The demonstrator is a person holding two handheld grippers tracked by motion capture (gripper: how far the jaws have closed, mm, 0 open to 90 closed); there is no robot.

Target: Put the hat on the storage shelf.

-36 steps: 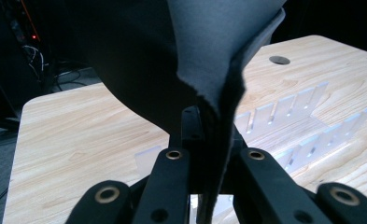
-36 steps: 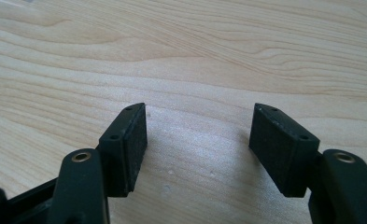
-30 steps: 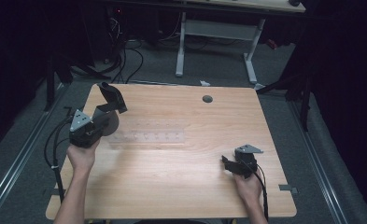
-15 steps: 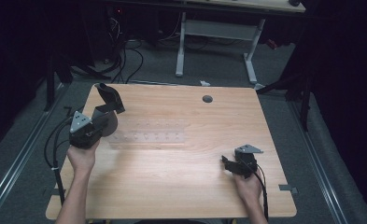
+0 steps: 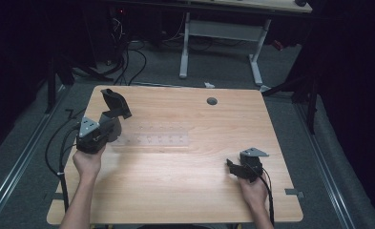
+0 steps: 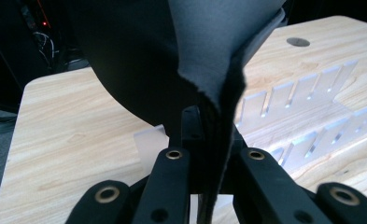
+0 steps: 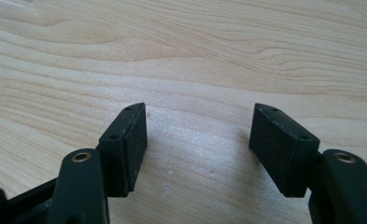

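The left tongs (image 5: pixel 109 125) were clamped on a dark grey cloth (image 5: pixel 114 101), holding it up over the desk (image 5: pixel 185 191) beside a clear slotted rack (image 5: pixel 154 140); the right tongs (image 7: pixel 197 140) rested open and empty on the wood

The bench (image 5: pixel 185 191) has a light wood top with wavy grain and a small round grey cap (image 5: pixel 212 101) near its far edge. It stands on a grey carpet floor (image 5: pixel 338 157). Behind it is a second table with white metal legs (image 5: pixel 184 47). Black cables (image 5: pixel 128 57) lie curled on the floor near those legs. A metal rail (image 5: pixel 13 176) runs along the floor at the left. The room around is very dark, and light falls mostly on the bench top.
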